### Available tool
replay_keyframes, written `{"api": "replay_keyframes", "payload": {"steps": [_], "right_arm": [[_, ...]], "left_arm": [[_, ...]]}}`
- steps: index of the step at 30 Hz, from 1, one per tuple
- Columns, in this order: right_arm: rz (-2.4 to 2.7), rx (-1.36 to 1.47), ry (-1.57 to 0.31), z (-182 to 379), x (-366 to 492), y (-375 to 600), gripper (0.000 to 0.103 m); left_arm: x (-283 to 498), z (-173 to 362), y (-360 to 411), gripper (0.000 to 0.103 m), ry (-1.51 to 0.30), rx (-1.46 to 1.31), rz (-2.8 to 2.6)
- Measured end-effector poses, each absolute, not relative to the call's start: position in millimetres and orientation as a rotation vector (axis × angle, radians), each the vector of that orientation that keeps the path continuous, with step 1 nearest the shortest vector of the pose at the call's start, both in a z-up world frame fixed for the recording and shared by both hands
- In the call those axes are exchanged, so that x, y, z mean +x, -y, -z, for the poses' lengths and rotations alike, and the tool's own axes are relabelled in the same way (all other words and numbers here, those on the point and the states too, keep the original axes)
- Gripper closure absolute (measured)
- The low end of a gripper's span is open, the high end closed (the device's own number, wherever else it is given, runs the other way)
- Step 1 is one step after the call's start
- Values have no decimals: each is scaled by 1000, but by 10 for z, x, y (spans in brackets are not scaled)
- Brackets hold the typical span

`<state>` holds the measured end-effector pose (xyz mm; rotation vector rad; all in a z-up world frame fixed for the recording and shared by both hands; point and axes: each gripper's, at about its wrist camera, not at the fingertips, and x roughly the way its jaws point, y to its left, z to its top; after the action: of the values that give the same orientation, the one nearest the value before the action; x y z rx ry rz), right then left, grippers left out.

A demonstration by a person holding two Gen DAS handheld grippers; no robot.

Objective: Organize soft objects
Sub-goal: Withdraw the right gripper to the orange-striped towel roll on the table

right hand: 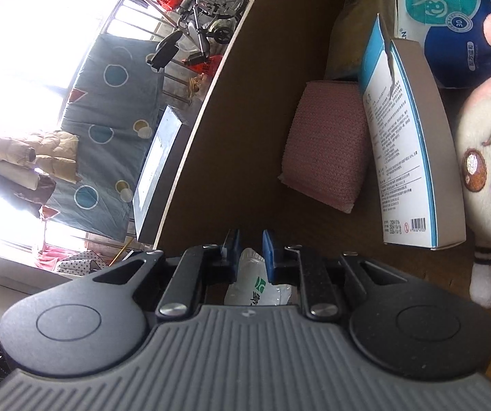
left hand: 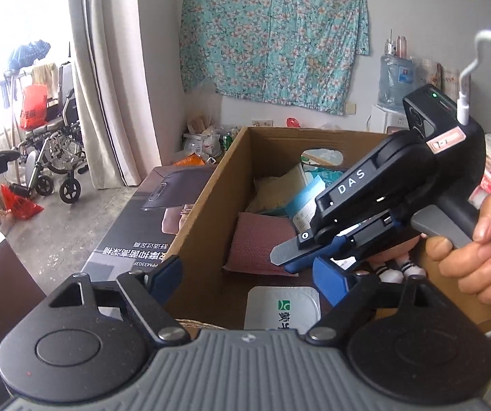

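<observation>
Cardboard box under both grippers: left gripper spread, right gripper narrowed, empty

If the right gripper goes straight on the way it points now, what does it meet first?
Probably the white pouch with a green logo: it lies on the box floor, right between the right gripper fingers. Depth is unclear, so the gap to it cannot be judged.
</observation>
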<state>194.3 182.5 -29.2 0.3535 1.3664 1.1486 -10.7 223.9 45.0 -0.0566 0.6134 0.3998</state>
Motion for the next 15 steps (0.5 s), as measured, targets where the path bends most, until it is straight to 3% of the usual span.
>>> {"api": "replay_keyframes", "payload": {"steps": [5, 15], "right_arm": [[-1187, 383, -1284, 38, 1976, -1544, 86], [-1182, 449, -1010, -615, 1828, -304, 74]], "left_arm": [[-219, -533, -2245, 16, -579, -116, -396], [-62, -676, -1709, 14, -521, -142, -180]]}}
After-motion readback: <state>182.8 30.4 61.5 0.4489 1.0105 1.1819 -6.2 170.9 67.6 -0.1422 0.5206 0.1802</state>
